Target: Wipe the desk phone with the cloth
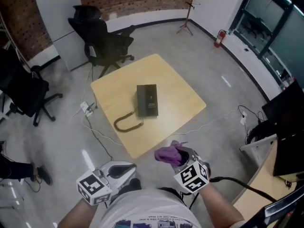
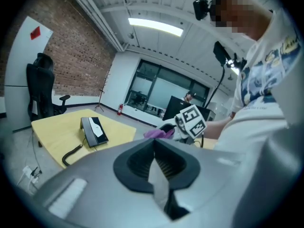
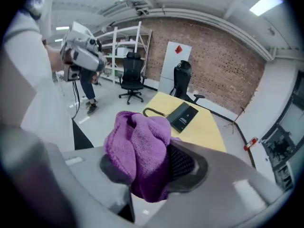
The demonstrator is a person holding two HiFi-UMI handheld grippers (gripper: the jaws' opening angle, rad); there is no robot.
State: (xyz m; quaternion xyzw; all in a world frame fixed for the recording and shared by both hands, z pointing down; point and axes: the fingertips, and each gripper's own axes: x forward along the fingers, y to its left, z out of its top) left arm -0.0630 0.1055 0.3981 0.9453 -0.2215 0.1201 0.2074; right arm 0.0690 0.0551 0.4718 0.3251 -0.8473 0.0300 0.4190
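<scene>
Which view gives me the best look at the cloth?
Right gripper view: the purple cloth sits large, bunched between the jaws. Head view shows it small; left gripper view only a distant sliver.

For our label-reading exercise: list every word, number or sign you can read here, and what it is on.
No text reads clearly.
Phone: print too small to read.
Shirt: lettering, blurred.
Marker cubes: square patterns, no words.
White panel: red diamond, no words.
</scene>
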